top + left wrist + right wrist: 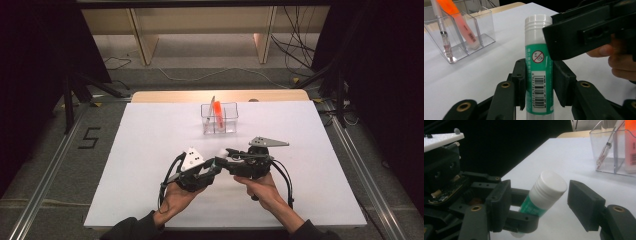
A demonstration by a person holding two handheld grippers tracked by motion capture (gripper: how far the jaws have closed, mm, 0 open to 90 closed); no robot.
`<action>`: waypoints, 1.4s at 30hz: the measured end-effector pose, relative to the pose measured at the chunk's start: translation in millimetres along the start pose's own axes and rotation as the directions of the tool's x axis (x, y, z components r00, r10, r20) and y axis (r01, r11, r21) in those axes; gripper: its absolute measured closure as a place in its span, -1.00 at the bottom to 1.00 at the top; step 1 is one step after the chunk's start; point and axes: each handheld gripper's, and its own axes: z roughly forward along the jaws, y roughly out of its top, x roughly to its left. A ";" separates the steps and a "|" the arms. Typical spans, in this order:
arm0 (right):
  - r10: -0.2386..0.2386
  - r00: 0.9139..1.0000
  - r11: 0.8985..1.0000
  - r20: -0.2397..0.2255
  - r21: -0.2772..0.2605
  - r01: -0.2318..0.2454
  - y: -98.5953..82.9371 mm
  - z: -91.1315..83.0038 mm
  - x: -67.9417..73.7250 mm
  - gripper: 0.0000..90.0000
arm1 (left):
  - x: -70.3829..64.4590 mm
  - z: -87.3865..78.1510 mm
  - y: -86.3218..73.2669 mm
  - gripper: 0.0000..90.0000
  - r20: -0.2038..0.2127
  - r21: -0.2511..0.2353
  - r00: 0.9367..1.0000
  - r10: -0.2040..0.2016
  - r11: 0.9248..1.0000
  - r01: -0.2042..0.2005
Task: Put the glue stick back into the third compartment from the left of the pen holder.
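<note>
Two hand-held grippers are meeting low in the centre of the high view: the left hand-held gripper (216, 167) and the right hand-held gripper (229, 156), each carried in one of the person's hands. One glue stick (538, 72), white-capped with a green label and a barcode, is standing between the left one's jaws, which are pressing on both sides of its body, in the middle of the left gripper view. In the right gripper view the stick's white cap (551, 185) is lying in the gap between the right one's jaws, which are standing apart on either side of it without touching. One white desk (150, 150) is carrying everything; beyond it, at the top of the high view, grey floor, loose cables and wooden legs are showing. One clear divided organiser (219, 119) is sitting upper centre on the desk, holding one orange tube (218, 110) in one compartment and one slim pen (210, 108) in the neighbouring compartment.
</note>
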 end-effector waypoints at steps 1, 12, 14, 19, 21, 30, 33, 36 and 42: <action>0.006 1.000 1.000 -0.004 -0.002 -0.006 0.1 0.5 -0.3 -0.15 | -0.4 -0.3 0.1 0.46 0.000 -0.003 1.000 0.001 1.000 -0.001; 0.048 0.999 0.999 -0.022 -0.011 -0.048 -0.2 3.7 -0.7 0.05 | -2.4 -2.9 1.2 0.46 -0.003 -0.031 1.000 -0.004 1.000 0.004; 0.052 0.998 0.999 -0.026 -0.013 -0.053 -0.2 4.0 -0.7 0.10 | -2.6 -3.1 1.4 0.46 -0.002 -0.032 1.000 -0.004 0.999 0.004; 0.066 0.997 0.998 -0.030 -0.018 -0.067 -0.5 4.8 -1.7 0.20 | -3.3 -3.5 1.6 0.46 -0.003 -0.035 1.000 -0.002 0.999 0.001; 0.066 0.998 0.998 -0.025 -0.020 -0.066 -0.5 4.5 -1.4 0.24 | -4.1 -3.6 1.7 0.46 -0.002 -0.039 1.000 -0.003 0.999 0.003; 0.102 0.994 0.994 -0.045 -0.032 -0.103 -0.2 3.7 -0.8 0.38 | -4.5 -4.1 1.6 0.45 0.000 -0.046 1.000 -0.007 0.999 0.007; 0.103 0.993 0.994 -0.051 -0.036 -0.104 -0.2 3.3 0.0 0.43 | -4.8 -4.3 1.9 0.44 0.001 -0.045 1.000 -0.012 0.999 0.012; 0.085 0.995 0.996 -0.043 -0.037 -0.086 -0.5 2.6 2.2 0.45 | -3.8 -3.6 4.9 0.05 0.009 -0.004 1.000 -0.016 1.000 0.016; 0.064 0.998 0.996 -0.021 -0.053 -0.065 2.8 -2.4 0.1 0.45 | 2.0 -4.7 4.6 -0.40 0.046 0.081 0.998 -0.041 0.996 0.037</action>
